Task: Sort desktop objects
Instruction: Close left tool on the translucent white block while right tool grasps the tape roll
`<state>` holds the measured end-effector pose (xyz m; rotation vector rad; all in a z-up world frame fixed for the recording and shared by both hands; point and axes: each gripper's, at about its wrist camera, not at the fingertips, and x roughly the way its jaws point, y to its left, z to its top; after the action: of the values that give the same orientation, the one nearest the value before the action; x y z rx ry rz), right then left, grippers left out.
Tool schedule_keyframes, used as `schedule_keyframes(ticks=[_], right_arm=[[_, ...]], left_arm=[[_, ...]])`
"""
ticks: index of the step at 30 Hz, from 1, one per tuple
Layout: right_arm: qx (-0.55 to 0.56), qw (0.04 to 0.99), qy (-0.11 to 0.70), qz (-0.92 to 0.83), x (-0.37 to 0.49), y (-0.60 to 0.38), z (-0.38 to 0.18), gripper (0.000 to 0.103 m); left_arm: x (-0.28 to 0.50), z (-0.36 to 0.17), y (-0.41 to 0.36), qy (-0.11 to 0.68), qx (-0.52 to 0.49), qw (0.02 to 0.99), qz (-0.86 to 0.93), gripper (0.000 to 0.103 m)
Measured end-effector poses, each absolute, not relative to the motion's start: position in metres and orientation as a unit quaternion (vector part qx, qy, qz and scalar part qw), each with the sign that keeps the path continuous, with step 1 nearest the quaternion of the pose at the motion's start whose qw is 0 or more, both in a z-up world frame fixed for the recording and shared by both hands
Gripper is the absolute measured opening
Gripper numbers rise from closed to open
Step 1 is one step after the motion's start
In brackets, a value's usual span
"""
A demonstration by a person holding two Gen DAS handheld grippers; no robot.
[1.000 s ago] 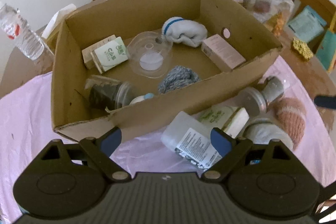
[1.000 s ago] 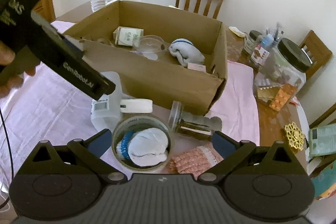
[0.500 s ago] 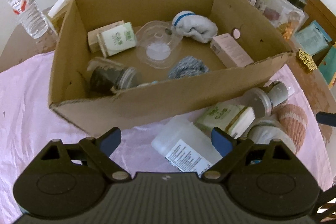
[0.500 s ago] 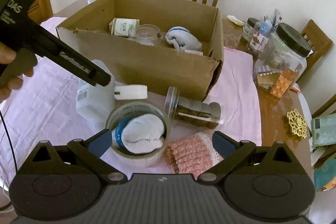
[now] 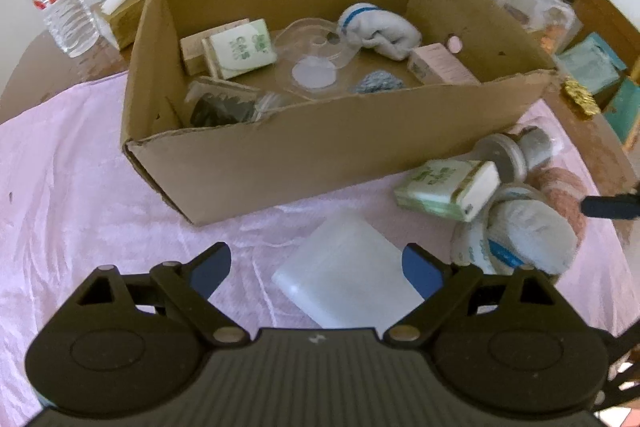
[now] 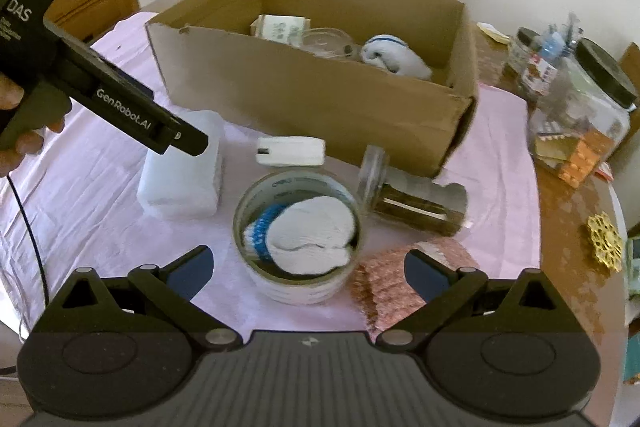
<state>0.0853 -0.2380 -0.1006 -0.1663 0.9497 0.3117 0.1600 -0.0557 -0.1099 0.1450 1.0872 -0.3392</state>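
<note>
1. Through the left wrist camera, the left gripper (image 5: 316,269) hung with its jaws spread wide and nothing between them. It had drawn back from the cardboard box (image 5: 304,163) since a second ago, so the translucent plastic container (image 5: 348,275) that earlier lay just ahead of the fingertips now sat on the pink tablecloth (image 5: 72,211) between them, its label out of sight. The green-and-white carton (image 5: 448,191) stayed beside the box's front wall, and the sock (image 5: 380,31) and clear lid (image 5: 316,59) remained inside.

2. Through the right wrist camera, the right gripper (image 6: 306,269) was likewise released and empty. The tape roll (image 6: 300,235) with a white sock tucked in it lay just ahead, larger in view than before. The lying jar (image 6: 412,203) and pink knitted cloth (image 6: 400,283) kept their places, while the left gripper (image 6: 176,141) hovered over the plastic container (image 6: 180,175).
</note>
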Motion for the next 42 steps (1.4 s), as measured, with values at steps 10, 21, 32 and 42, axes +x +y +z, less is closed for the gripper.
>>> schedule_keyframes(ticks=[10, 21, 32, 42], right_arm=[[-0.093, 0.865, 0.460, 0.177, 0.094, -0.233, -0.108, 0.103], [-0.114, 0.854, 0.470, 0.194, 0.103, -0.227, -0.118, 0.103], [-0.143, 0.843, 0.475, 0.209, 0.119, -0.219, -0.128, 0.103], [-0.151, 0.836, 0.486, 0.206, 0.126, -0.217, -0.133, 0.090]], left_arm=[[0.147, -0.108, -0.053, 0.501, 0.106, 0.814, -0.273, 0.093], [0.145, -0.123, -0.065, 0.484, 0.206, 0.779, -0.341, 0.093], [0.141, -0.133, -0.085, 0.450, 0.289, 0.760, -0.370, 0.093], [0.144, -0.138, -0.091, 0.450, 0.290, 0.757, -0.375, 0.087]])
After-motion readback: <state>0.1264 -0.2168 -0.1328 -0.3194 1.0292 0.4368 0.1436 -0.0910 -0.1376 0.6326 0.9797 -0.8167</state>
